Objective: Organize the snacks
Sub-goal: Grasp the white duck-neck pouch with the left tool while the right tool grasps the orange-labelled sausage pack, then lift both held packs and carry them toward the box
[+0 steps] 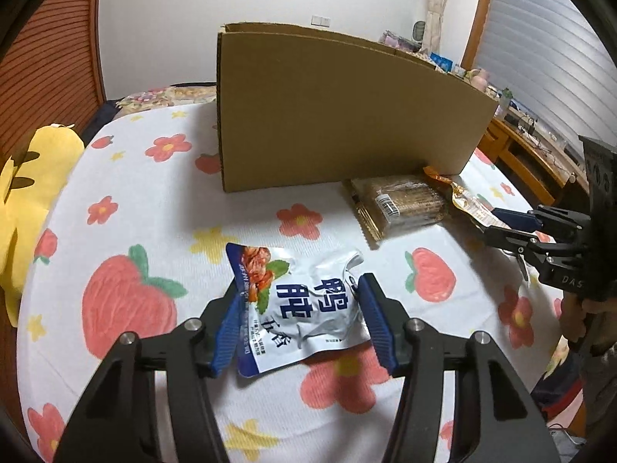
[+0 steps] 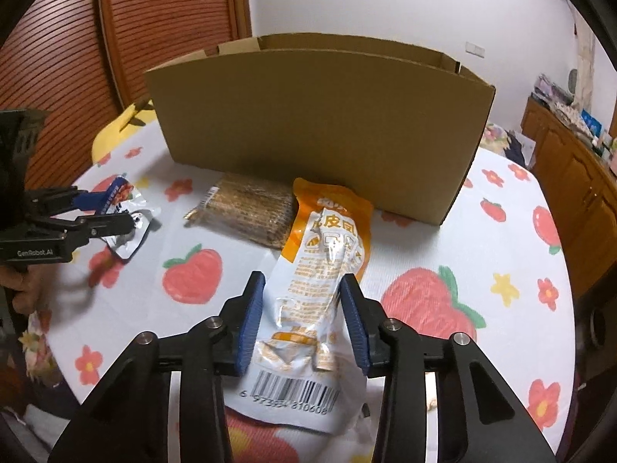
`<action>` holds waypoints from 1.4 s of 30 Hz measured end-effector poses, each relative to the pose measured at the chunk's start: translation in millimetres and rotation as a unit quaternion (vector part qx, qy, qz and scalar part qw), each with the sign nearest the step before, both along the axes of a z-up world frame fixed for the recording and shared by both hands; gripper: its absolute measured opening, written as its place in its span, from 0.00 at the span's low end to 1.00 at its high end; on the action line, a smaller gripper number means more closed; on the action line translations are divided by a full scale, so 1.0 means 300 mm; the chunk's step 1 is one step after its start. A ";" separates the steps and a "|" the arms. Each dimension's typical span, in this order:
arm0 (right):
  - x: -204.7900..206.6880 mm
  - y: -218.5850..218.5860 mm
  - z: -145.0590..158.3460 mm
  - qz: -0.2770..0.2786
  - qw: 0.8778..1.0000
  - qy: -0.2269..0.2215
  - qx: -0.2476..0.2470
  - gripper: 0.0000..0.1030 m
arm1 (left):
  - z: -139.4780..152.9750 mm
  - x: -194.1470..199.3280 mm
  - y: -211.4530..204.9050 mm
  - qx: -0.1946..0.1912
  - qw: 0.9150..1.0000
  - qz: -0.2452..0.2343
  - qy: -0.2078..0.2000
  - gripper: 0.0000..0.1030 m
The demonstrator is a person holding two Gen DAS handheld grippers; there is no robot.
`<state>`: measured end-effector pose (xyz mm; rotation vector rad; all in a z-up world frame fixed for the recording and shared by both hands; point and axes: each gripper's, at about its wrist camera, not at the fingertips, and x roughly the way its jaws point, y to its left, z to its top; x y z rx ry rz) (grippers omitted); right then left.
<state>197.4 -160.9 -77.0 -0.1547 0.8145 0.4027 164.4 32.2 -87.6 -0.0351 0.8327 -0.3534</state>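
My left gripper (image 1: 299,293) is shut on a white and blue snack pouch (image 1: 297,308), its blue pads pressing both sides, just above the flowered cloth. It also shows in the right wrist view (image 2: 127,212). My right gripper (image 2: 302,289) is shut on a long orange and white snack bag (image 2: 320,270) whose far end lies near the box. A clear pack of brown crackers (image 1: 401,202) (image 2: 250,208) lies on the cloth in front of the open cardboard box (image 1: 339,115) (image 2: 316,123).
The table has a white cloth with strawberries and flowers (image 1: 154,231). A yellow plush (image 1: 27,193) sits at its left edge. A wooden sideboard with clutter (image 2: 570,162) stands to the right. A slatted wooden door (image 2: 77,38) is behind.
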 end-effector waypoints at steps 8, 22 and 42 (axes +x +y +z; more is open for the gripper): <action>-0.014 -0.009 0.012 0.004 1.000 -0.001 0.021 0.35 | 0.010 0.008 0.015 -0.001 1.000 0.005 -0.006 0.37; -0.038 0.015 0.027 0.016 0.999 -0.013 0.027 0.35 | 0.043 -0.016 0.060 -0.033 0.999 0.013 -0.016 0.05; -0.085 -0.014 0.124 0.017 0.997 -0.053 0.051 0.35 | 0.196 -0.131 -0.023 -0.024 0.995 -0.023 -0.094 0.00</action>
